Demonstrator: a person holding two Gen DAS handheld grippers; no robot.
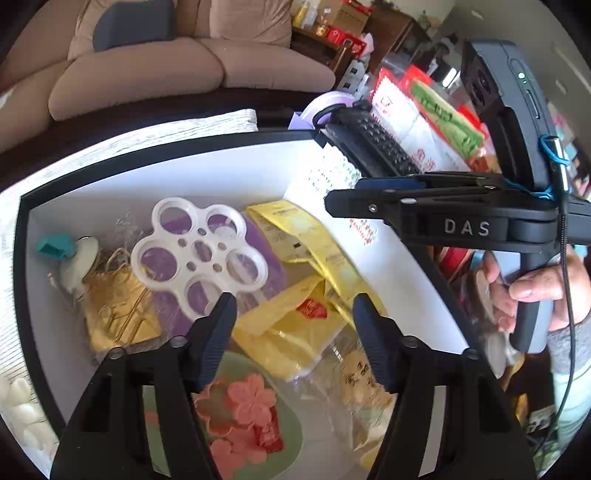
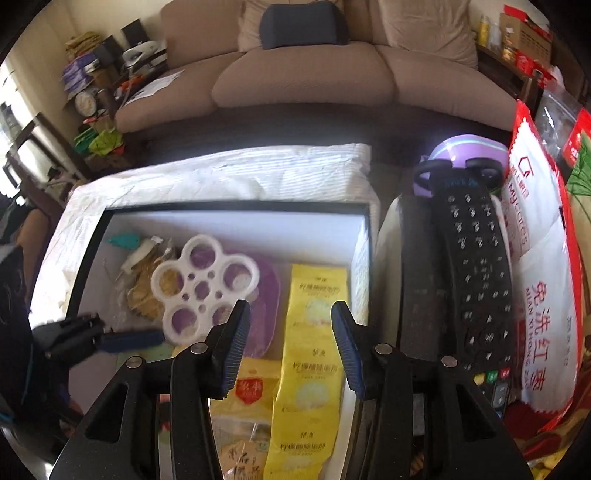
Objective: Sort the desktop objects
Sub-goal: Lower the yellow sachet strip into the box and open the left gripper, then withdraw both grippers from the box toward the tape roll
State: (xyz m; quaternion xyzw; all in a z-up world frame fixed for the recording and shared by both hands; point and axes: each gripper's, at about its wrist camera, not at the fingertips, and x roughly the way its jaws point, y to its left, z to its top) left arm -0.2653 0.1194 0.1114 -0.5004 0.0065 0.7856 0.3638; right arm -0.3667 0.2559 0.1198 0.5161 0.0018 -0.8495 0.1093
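Behind the table a tan sofa [image 2: 303, 74] is sitting with a dark cushion [image 2: 303, 23] propped against its back, and shelves crowded with boxes and bottles [image 1: 343, 26] are standing off to one side. On the table a black-rimmed box [image 2: 236, 206] with white walls is resting on a white striped cloth [image 2: 221, 173]. Lying inside it are a white plastic ring tray [image 1: 199, 254] over a purple sheet [image 2: 264, 295], a long strip of yellow packets [image 2: 314, 354], another yellow packet with a red label [image 1: 299, 325], gold clips in clear wrap [image 1: 114, 302], a teal-capped white piece [image 1: 70, 254] and a green card with pink flowers [image 1: 240, 417]. Just outside the box's right wall a black remote control [image 2: 476, 280] is lying beside a red and white bag [image 2: 543, 280], with a purple round thing [image 2: 465, 151] behind it. The left gripper [image 1: 293, 306] is hovering over the box with its jaws apart, nothing between them. The right gripper [image 2: 290, 343], held in a person's hand [image 1: 532, 291], is hanging over the yellow strip, its jaws parted and empty.
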